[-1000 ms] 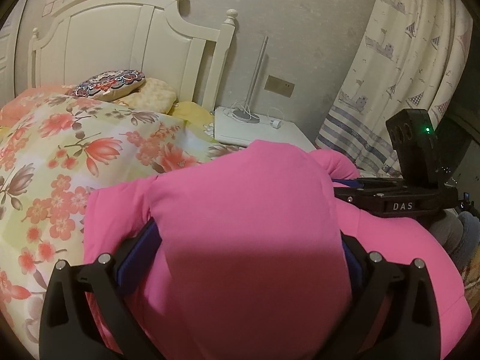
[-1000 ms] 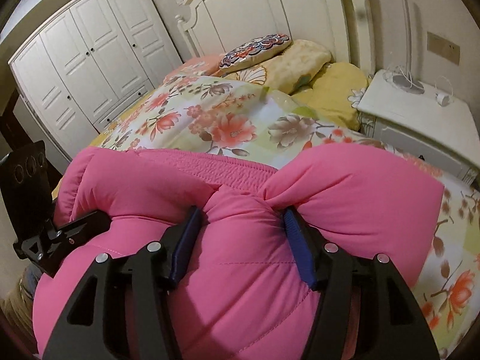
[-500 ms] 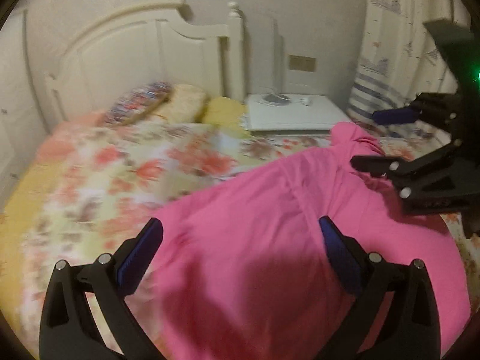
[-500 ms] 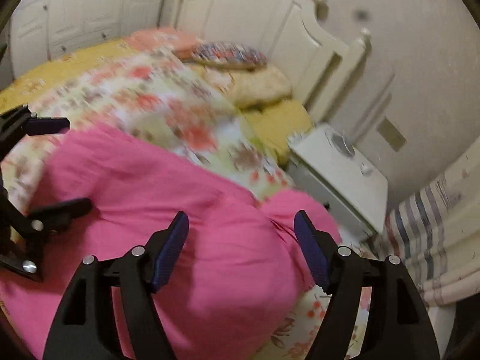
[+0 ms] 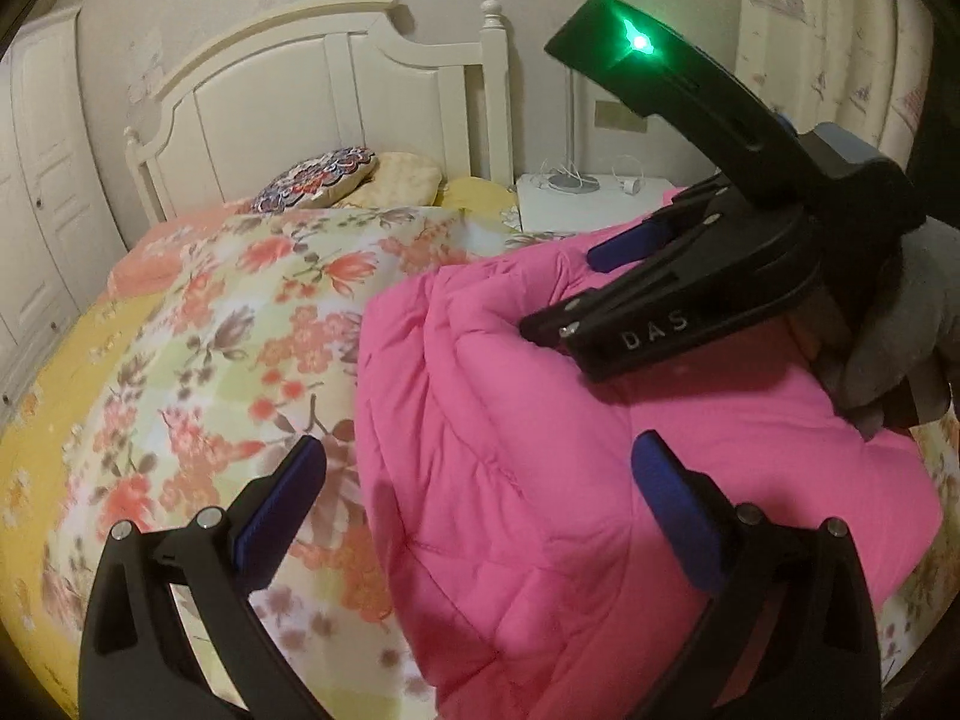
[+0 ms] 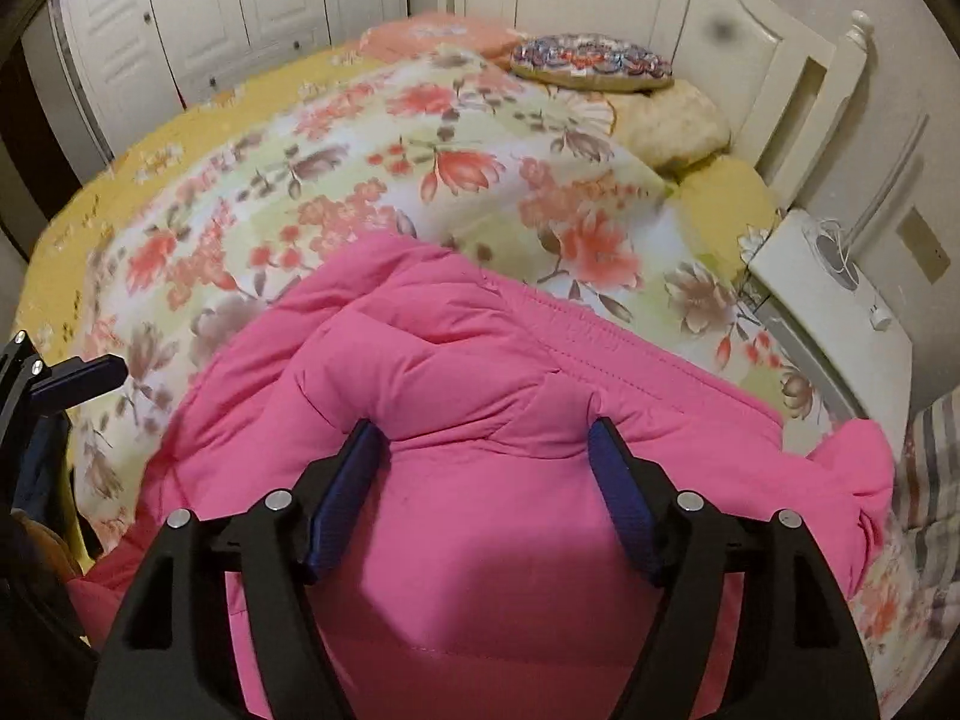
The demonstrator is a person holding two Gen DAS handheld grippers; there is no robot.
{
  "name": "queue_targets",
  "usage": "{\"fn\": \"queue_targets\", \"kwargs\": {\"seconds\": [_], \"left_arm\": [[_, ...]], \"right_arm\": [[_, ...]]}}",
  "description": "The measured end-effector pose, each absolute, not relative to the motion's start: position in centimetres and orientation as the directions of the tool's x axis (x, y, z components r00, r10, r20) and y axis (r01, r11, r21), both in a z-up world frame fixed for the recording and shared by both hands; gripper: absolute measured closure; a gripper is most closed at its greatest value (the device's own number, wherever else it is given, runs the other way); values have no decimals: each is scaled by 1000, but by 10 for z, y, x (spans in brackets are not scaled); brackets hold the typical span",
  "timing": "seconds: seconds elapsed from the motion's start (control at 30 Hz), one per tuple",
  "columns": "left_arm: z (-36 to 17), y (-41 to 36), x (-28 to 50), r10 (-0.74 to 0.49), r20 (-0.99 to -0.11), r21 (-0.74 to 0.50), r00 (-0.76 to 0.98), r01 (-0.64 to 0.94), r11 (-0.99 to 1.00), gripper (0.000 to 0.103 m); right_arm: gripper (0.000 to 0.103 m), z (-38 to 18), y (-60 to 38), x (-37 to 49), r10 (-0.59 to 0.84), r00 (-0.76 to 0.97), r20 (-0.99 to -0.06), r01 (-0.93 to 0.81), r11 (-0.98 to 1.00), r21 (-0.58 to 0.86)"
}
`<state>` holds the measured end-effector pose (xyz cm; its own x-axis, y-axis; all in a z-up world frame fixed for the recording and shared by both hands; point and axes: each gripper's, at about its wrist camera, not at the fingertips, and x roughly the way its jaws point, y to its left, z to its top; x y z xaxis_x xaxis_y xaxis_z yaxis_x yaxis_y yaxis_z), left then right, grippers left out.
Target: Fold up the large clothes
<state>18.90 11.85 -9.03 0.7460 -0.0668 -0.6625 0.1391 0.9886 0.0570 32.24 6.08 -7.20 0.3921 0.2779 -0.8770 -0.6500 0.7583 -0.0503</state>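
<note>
Bedroom scene: pink puffer jacket [image 5: 600, 450] lies bunched on the floral quilt [image 5: 252, 324]. Left gripper [image 5: 480, 492] hangs over its edge, fingers spread wide. Only the right wrist view shows the right gripper [image 6: 486, 498] squeezing a jacket fold between its fingers, plus the wardrobe [image 6: 240, 6].

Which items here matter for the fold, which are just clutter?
Job: pink jacket, left gripper, right gripper, bed.
Clutter: round cushion, pillow, nightstand, wardrobe, curtain.
</note>
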Motion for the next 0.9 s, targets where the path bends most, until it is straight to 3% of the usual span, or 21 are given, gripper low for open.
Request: {"fn": "queue_targets", "kwargs": {"seconds": [0.3, 0.43, 0.6, 0.7, 0.9], "left_arm": [[-102, 121, 183, -52, -661, 42, 748, 106, 994, 2], [-105, 118, 181, -59, -677, 53, 733, 129, 990, 2], [-106, 114, 179, -59, -680, 63, 731, 139, 988, 2], [-106, 113, 178, -60, -679, 62, 732, 139, 988, 2], [-106, 113, 177, -53, -678, 63, 733, 130, 990, 2]], "right_arm": [[30, -85, 68, 314, 198, 458, -867, -631, 759, -161], [24, -69, 62, 305, 215, 498, -840, -618, 768, -170], [17, -7, 18, 270, 415, 559, -718, -583, 812, 15], [13, 15, -8, 241, 437, 608, -663, -568, 823, 21], [12, -29, -26, 236, 324, 573, -753, -527, 849, -36]]}}
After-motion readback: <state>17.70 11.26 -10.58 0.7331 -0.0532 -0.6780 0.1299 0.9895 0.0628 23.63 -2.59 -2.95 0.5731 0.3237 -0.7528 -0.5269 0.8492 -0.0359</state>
